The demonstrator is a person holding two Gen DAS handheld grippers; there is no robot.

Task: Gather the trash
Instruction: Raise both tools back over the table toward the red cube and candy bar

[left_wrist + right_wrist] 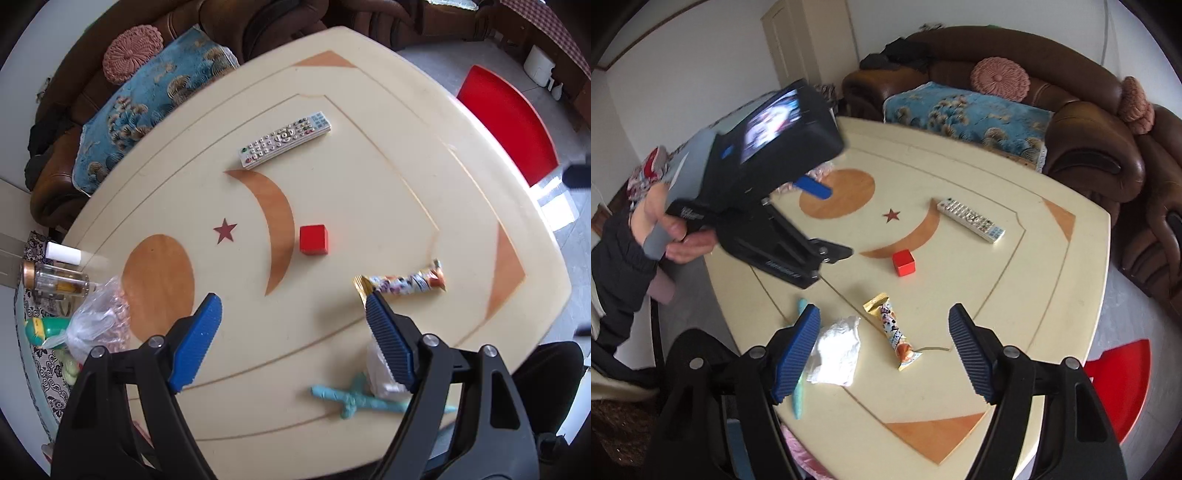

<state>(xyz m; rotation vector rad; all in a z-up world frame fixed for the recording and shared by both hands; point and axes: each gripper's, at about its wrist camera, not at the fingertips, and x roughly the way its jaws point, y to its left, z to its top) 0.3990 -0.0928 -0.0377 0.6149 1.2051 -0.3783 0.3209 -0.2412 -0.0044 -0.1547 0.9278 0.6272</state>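
Observation:
A colourful snack wrapper [406, 282] [895, 338] lies on the cream table [351, 184] [1052, 266]. A crumpled white tissue [836, 349] [376, 373] lies next to it, partly hidden behind my left gripper's right finger in the left wrist view. My left gripper [293, 310] is open and empty above the table, short of the wrapper; it also shows in the right wrist view, held by a hand [798, 221]. My right gripper [882, 325] is open and empty, with the wrapper and tissue between its fingers' lines of sight.
A red cube [314, 240] [904, 263], a white remote [284, 139] [971, 219] and a teal toy sword [354, 400] [799, 387] lie on the table. A plastic bag [96, 321] and a jar [51, 282] sit at the left edge. A brown sofa [1089, 122] and a red stool [509, 122] [1119, 384] stand beside the table.

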